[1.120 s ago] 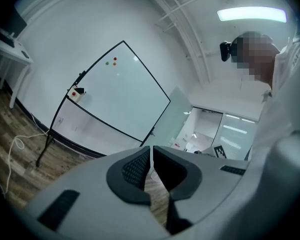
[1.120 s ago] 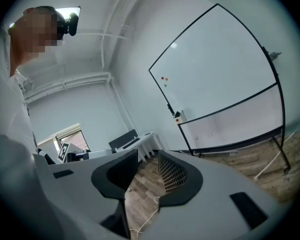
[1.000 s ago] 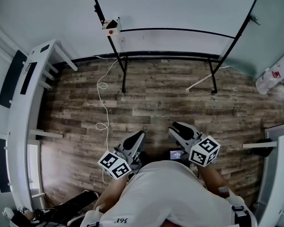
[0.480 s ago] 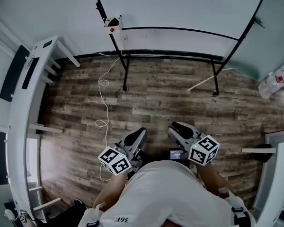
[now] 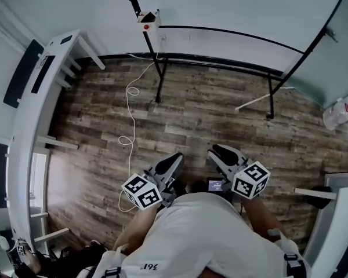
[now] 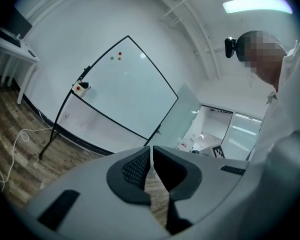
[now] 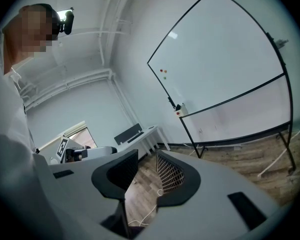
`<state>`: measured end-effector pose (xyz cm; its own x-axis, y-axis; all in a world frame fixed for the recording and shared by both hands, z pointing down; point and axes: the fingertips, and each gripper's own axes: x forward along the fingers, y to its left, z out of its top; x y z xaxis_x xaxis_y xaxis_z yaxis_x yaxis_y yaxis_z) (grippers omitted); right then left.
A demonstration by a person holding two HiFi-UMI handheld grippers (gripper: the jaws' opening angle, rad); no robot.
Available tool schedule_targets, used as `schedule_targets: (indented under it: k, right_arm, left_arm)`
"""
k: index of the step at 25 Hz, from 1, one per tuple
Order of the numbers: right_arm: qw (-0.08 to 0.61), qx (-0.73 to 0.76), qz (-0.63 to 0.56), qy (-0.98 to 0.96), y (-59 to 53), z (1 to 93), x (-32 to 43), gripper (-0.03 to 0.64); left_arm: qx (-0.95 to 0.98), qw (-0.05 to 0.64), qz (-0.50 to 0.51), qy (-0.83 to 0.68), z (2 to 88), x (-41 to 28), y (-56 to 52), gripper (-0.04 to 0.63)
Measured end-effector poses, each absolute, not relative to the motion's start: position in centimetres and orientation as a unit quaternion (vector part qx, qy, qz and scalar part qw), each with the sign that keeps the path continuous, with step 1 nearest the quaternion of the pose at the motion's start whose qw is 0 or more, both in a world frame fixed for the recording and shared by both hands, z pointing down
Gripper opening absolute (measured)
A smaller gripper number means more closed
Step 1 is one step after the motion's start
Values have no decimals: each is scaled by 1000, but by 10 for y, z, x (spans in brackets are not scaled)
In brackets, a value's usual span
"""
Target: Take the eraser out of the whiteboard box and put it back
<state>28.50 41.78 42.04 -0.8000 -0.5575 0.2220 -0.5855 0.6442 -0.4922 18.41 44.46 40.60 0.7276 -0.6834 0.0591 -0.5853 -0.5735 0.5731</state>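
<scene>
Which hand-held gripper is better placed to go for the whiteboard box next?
Right, probably. The right hand-held gripper has its jaws apart with nothing between them, while the left hand-held gripper is shut. Both are far from the whiteboard box, which stands more toward the left one's side in the head view.

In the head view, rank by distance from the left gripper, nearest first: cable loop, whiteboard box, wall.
1. Cable loop, on the floor just ahead of the left gripper.
2. Box, on the whiteboard frame.
3. Wall, behind the whiteboard.
</scene>
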Motion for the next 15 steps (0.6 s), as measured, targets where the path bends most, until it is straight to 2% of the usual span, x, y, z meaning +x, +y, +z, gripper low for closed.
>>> schedule_targets:
  k: [8, 15]
  right_arm:
    - [33, 308, 281, -908, 375, 427, 255, 129]
    - [32, 337, 283, -897, 287, 434, 222, 129]
  left_arm:
    - [876, 300, -92, -367, 411, 157, 399, 8]
    - [880, 309, -98, -348, 411, 114, 306, 8]
